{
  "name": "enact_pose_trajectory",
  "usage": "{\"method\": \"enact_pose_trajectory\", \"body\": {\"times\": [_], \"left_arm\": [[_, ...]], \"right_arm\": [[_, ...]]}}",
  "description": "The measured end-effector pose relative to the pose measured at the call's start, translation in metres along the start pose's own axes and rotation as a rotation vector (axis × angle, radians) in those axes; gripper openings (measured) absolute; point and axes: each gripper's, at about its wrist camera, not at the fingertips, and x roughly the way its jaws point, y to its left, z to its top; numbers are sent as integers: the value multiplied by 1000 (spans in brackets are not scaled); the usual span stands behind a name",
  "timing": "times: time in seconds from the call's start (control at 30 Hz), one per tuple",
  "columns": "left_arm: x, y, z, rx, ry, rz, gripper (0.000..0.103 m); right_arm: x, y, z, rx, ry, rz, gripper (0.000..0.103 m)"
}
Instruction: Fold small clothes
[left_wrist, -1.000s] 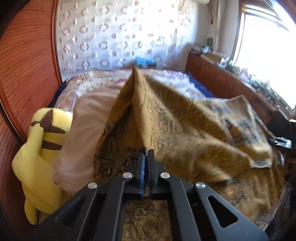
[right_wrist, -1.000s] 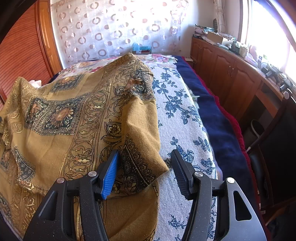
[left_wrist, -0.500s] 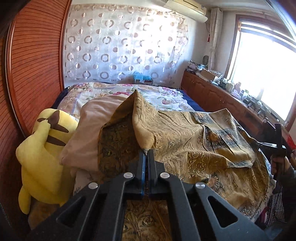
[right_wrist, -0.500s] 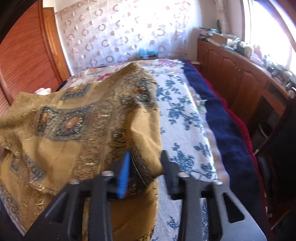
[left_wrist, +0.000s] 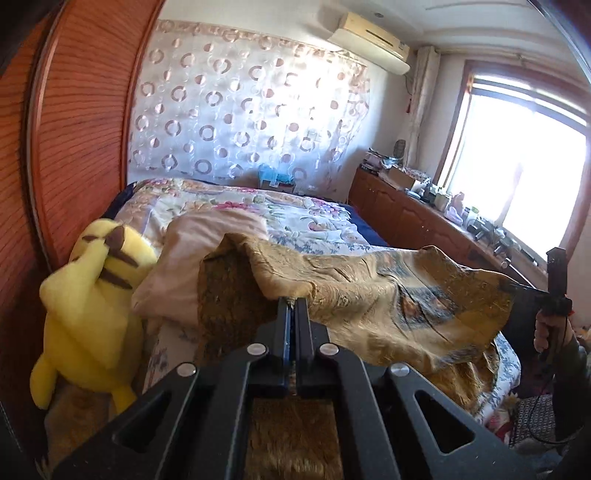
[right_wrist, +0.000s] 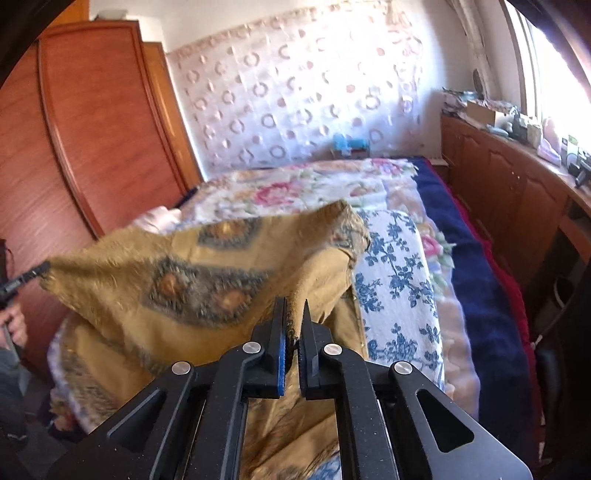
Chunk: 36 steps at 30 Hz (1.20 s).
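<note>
Cloth (right_wrist: 192, 280) now hangs off the bed (right_wrist: 399, 258) between our two grippers, and that is the change that matters. A second ago the right gripper (right_wrist: 293, 325) stood with its jaws wide around a loose corner lying on the bed; now those jaws are narrow and pinch that corner, with the fabric bunched between the pads at lower centre of the right view. The left gripper (left_wrist: 293, 308) keeps its jaws clamped on the opposite edge, as it did before.

Both views have tilted up since then: more wall and curtain (left_wrist: 240, 110) show, and the cloth has gone from a slack heap to a sheet stretched across the middle of each frame. In the left view the right gripper appears at the far right edge, drawing the cloth to a taut point; in the right view the left gripper does the same at the far left edge. The lower part of the cloth seems to trail on the bed still.

We judge that the pick-up is done and the cloth is spread by two corners, so the fold itself can begin: bring the held edge over, or lay the sheet flat first. The toy (left_wrist: 92, 295) and pillow (left_wrist: 207, 251) at the left sit close to the cloth.
</note>
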Motion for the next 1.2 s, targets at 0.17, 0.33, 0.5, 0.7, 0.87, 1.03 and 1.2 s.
{"method": "enact_pose_trajectory", "body": {"times": [0.17,0.33,0.5,0.7,0.87,1.03,1.2], "left_arm": [[4,12,-33,-27,78,35,0],[26,22,-60,-28,171,103,0],[34,20,-65,-17,186,125,0],[35,26,-69,-33,204,124,7],[25,26,-66,-22,190,141,14],[7,15,-61,4,153,128,27],[-4,-10,-65,70,144,120,32]], "right_arm": [[-23,4,-24,6,15,18,2],[-11,-4,-57,8,99,-63,2],[6,-22,-76,44,151,-112,2],[13,-26,-82,56,161,-134,2],[7,-22,-81,49,144,-165,11],[-7,-16,-74,46,92,-193,40],[-17,6,-65,0,48,-179,41]]}}
